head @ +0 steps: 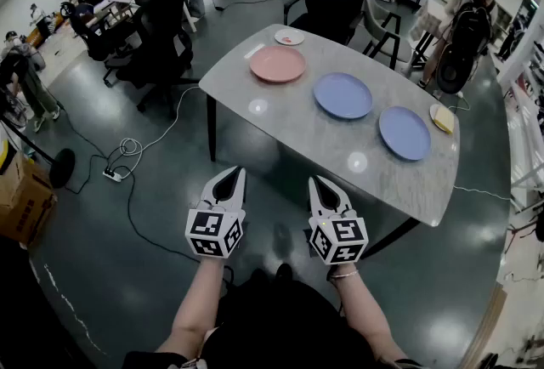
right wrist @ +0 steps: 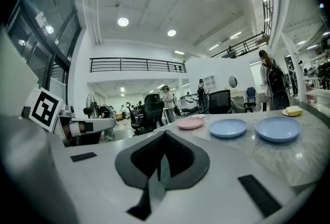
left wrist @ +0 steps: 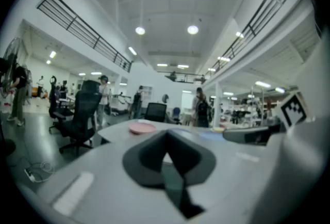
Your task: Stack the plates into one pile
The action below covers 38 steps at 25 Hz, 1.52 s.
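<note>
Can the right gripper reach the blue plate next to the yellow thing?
Probably yes. The right gripper hangs shut and empty just short of the table, and nothing stands between it and that blue plate. It would need to open its jaws first.

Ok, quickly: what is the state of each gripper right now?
Left gripper: closed, holding nothing.
Right gripper: closed, holding nothing.

left hand-held gripper (head: pixel 231 177) closed, right hand-held gripper (head: pixel 319 184) closed, apparently parallel
</note>
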Each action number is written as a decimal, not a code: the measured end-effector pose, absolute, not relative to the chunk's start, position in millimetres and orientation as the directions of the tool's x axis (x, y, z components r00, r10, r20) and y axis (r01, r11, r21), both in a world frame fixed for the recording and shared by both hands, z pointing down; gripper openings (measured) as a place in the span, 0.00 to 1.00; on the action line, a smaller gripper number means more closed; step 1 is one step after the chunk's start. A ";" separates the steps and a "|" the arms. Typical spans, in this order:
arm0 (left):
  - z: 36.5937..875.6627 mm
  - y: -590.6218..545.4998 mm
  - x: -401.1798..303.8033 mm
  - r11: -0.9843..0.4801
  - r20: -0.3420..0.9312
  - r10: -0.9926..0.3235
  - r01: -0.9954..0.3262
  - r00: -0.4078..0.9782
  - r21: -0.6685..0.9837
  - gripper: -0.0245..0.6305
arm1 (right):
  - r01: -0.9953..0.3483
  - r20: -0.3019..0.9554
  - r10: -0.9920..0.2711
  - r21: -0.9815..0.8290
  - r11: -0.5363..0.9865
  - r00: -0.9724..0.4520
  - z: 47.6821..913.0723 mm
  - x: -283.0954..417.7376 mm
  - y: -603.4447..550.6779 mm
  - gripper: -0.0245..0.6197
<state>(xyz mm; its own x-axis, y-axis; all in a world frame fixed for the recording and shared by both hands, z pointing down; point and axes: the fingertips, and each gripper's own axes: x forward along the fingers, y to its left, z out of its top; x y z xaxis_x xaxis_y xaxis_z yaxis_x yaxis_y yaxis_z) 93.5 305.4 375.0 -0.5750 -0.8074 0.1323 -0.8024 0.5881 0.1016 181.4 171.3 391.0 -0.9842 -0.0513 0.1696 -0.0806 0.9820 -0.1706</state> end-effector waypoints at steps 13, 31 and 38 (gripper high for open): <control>379.7 284.3 97.4 0.584 0.125 -0.810 -0.807 -0.573 0.084 0.05 | -0.076 0.167 -0.046 -0.174 0.982 -0.985 397.0 181.8 155.7 0.05; 370.6 258.9 80.6 0.610 0.124 -0.789 -0.791 -0.602 0.043 0.05 | -0.067 0.115 -0.046 -0.188 0.980 -0.992 382.3 163.2 118.8 0.05; 376.9 246.1 52.5 0.618 0.141 -0.781 -0.785 -0.608 0.036 0.05 | -0.060 0.118 -0.035 -0.213 0.975 -0.992 389.3 135.8 109.8 0.05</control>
<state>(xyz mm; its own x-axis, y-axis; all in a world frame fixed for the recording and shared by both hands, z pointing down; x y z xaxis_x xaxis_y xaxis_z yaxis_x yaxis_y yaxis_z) 52.5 246.1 376.9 -0.6080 -0.7813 0.1408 -0.7855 0.6178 0.0363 135.8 109.8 389.3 -0.9924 -0.0348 0.1180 -0.0596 0.9751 -0.2135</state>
